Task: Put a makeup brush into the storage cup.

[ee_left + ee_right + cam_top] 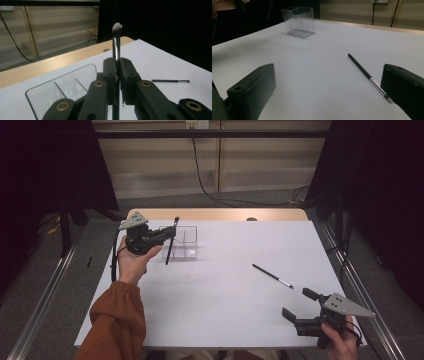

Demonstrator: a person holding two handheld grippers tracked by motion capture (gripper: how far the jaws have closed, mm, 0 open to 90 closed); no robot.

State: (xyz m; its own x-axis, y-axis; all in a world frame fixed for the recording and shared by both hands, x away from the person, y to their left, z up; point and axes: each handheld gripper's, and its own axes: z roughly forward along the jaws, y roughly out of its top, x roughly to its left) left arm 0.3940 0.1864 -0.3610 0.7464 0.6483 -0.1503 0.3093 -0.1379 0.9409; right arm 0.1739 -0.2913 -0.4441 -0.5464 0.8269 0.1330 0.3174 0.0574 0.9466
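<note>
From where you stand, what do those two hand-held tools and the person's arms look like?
Both are black, blocky tools. The left gripper and the right gripper each carry a grey three-cornered plate dotted with small holes. A black cable trails from the left one. Up close, the linkage arms show brass-coloured pivot rings. The left arm wears a rust-orange sleeve gathered at the cuff.

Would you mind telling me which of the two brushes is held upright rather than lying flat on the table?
It is the fluffy-tipped makeup brush clamped in the left gripper beside the clear organizer, bristles up. The thin brush lies flat near the open right gripper.
</note>
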